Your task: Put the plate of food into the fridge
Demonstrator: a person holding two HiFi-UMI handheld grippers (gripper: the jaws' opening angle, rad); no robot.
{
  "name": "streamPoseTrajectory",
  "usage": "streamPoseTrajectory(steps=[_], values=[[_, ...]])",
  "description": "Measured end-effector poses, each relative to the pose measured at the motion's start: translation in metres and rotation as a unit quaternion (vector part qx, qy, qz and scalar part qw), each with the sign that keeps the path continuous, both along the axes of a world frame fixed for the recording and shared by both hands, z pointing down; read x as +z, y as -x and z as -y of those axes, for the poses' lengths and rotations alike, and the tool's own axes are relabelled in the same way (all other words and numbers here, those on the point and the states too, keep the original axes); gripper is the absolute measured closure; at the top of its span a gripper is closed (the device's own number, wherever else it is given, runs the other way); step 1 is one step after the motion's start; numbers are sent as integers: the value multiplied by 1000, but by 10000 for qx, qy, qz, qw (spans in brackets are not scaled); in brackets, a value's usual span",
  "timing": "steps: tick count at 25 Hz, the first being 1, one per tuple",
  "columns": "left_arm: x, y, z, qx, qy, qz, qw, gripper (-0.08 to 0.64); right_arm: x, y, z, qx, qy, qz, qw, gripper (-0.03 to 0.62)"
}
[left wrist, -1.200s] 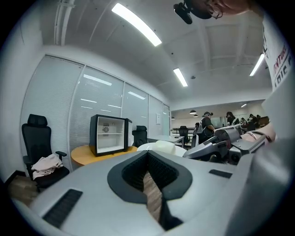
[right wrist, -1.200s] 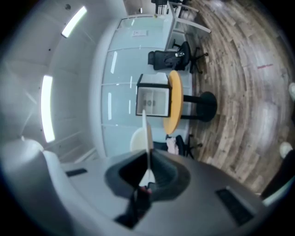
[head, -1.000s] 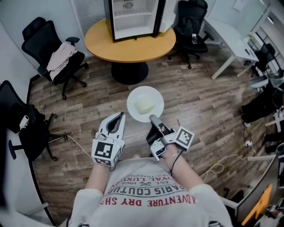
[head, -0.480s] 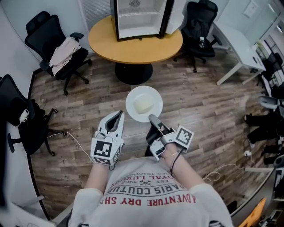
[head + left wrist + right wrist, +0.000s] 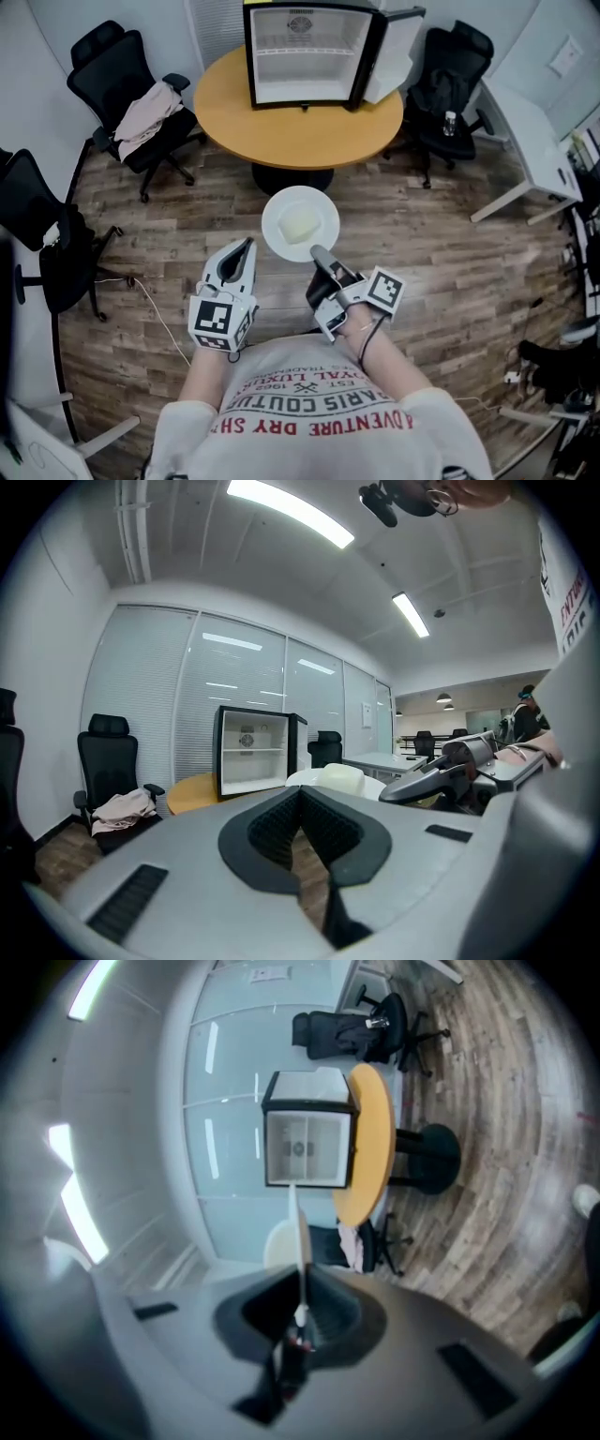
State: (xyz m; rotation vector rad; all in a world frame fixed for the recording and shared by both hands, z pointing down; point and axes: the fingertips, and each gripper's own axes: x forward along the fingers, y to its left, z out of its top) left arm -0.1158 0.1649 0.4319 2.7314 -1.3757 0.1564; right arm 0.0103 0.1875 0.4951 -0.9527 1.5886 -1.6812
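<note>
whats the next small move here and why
Probably carry the plate forward and level toward the fridge. The right gripper is clamped on the plate's near rim. The plate hangs over the floor, short of the round table where the fridge stands with its door open. The food lies uncovered, so tilting seems risky.

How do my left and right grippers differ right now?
The right gripper is clamped on the rim of the plate; the left gripper is shut with nothing between its jaws. The right gripper is rolled onto its side, while the left gripper sits upright. Both point toward the open fridge on the round table.
</note>
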Motion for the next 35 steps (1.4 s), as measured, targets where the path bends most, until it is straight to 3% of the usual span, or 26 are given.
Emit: streamPoseTrajectory(steps=[14, 20, 25, 35], values=[[-3, -130, 81, -346, -35, 61, 9994, 531, 1, -128, 96, -392, 101, 2, 9992, 554], [6, -140, 117, -428, 62, 109, 9990, 531, 13, -146, 127, -352, 204, 54, 9992, 555], [14, -148, 163, -243, 114, 198, 9994, 531, 22, -150, 169, -163, 266, 111, 9995, 554], [7, -126, 304, 186, -72, 209, 9996, 531, 22, -121, 300, 264, 263, 128, 9992, 554]])
